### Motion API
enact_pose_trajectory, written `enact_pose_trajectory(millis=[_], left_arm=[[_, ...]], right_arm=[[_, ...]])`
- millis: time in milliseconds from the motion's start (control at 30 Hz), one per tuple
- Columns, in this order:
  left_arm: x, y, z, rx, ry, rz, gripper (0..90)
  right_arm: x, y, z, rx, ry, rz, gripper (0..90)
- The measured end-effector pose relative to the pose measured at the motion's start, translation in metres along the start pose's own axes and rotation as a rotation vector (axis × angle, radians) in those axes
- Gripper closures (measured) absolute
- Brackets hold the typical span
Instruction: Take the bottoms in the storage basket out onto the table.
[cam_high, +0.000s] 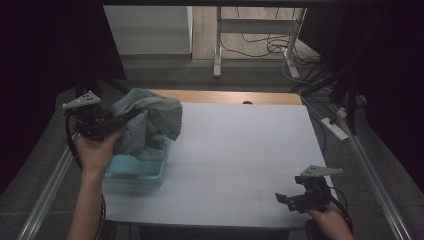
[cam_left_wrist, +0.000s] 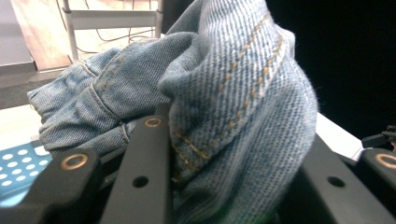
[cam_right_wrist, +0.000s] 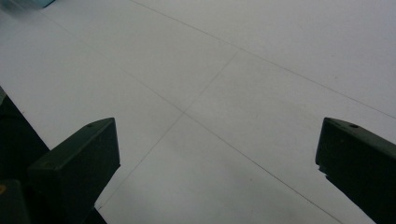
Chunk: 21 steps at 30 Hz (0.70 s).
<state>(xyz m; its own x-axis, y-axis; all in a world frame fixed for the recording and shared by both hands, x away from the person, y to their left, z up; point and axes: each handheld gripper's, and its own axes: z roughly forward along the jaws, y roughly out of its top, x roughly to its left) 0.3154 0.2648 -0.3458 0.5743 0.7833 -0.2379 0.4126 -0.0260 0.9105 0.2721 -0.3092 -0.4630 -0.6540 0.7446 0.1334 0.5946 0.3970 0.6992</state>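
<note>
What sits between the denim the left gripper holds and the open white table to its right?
Nothing visible. The left gripper is shut on the denim garment, held above the teal basket. The white table beside it lies bare; the right gripper waits open at the near right corner.

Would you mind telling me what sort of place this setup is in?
Probably a lab or recording workshop: a white-covered table hemmed by dark curtains, loose cables on the floor, and a power strip beside it.

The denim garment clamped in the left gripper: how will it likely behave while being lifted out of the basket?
The denim garment likely stays floppy: it droops in folds from the left gripper over the blue basket. Its thick seamed weave suggests some weight, and probably little slip between the jaws.
</note>
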Motion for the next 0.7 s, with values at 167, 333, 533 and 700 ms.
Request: enact_pose_trajectory(millis=[167, 333, 533, 700], left_arm=[[-0.006, 0.002, 0.006, 0.001, -0.018, 0.011, 69.8], [-0.012, 0.004, 0.013, 0.001, -0.042, 0.02, 69.8], [-0.018, 0.007, 0.022, 0.007, -0.061, 0.033, 69.8], [-0.023, 0.008, 0.03, 0.014, -0.08, 0.041, 69.8]], right_arm=[[0.0, 0.0, 0.0, -0.004, 0.0, 0.001, 0.0], [0.0, 0.0, 0.0, -0.003, 0.004, -0.005, 0.0], [0.001, 0.0, 0.0, -0.006, 0.0, -0.006, 0.1], [0.001, 0.0, 0.0, -0.007, -0.001, -0.005, 0.0]])
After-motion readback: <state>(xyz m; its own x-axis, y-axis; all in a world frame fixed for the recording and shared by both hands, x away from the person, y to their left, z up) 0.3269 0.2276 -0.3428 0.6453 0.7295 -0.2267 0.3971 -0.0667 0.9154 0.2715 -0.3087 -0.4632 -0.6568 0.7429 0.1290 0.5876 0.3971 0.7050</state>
